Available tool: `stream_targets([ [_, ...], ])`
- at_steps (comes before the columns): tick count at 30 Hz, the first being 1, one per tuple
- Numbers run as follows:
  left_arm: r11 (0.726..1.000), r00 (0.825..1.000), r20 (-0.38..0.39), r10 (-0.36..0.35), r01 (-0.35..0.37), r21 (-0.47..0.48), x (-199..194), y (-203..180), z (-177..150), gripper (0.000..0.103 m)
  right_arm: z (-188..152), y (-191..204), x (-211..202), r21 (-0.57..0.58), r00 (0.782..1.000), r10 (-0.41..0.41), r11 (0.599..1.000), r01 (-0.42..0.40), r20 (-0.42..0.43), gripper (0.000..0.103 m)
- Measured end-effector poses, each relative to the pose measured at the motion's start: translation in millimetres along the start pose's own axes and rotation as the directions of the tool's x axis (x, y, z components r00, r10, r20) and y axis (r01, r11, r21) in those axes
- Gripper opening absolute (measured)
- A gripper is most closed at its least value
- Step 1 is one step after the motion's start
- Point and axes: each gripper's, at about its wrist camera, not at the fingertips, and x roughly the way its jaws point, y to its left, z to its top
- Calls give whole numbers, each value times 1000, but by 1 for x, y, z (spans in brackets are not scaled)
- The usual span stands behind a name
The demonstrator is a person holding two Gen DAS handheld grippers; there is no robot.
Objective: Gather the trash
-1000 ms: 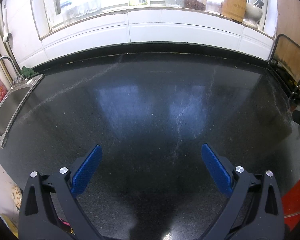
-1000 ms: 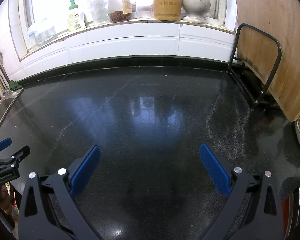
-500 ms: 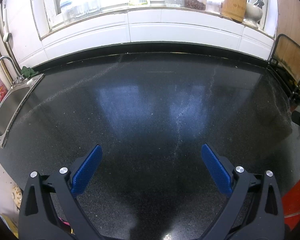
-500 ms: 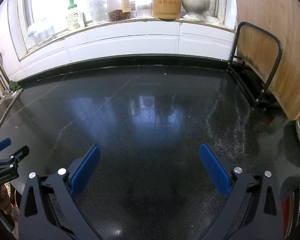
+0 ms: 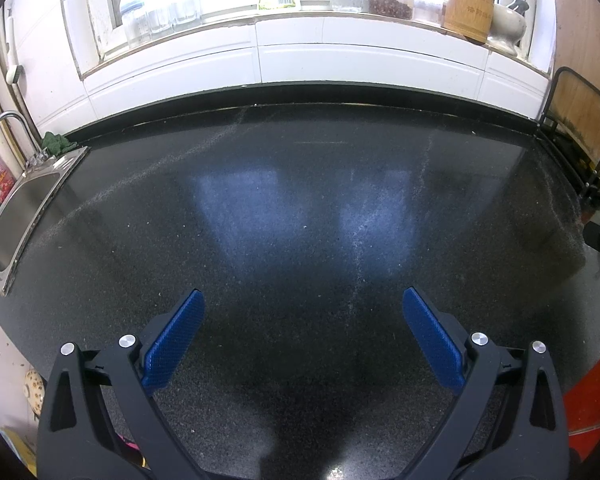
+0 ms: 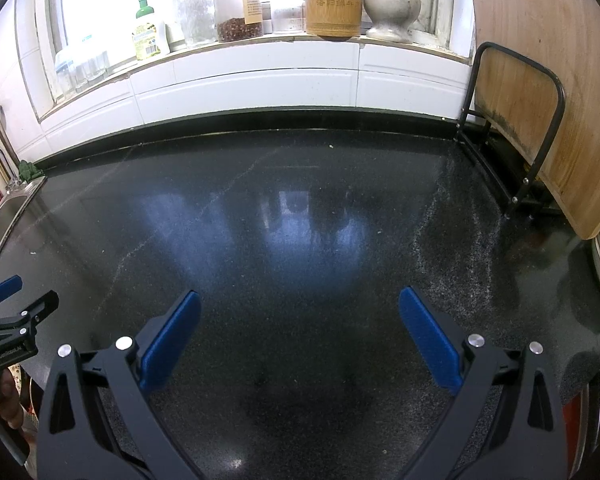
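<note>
My left gripper (image 5: pixel 300 312) hangs over the dark bench (image 5: pixel 300 208), its blue fingers (image 5: pixel 172 340) spread wide and holding nothing. My right gripper (image 6: pixel 298 312) is the same, fingers (image 6: pixel 428 340) wide apart above the bench. I can see no trash on the bench in either view. A sink (image 5: pixel 16 224) sits at the left; a cutting board (image 6: pixel 540 80) leans in a rack at the right.
</note>
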Motion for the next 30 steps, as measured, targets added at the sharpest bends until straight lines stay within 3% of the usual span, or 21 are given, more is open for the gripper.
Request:
stream_targets([
  [30,1000,1000,-5,-16,16,-22,-1,3,3,96,-1,0,-3,0,1000,-9,1000,9,1,96],
])
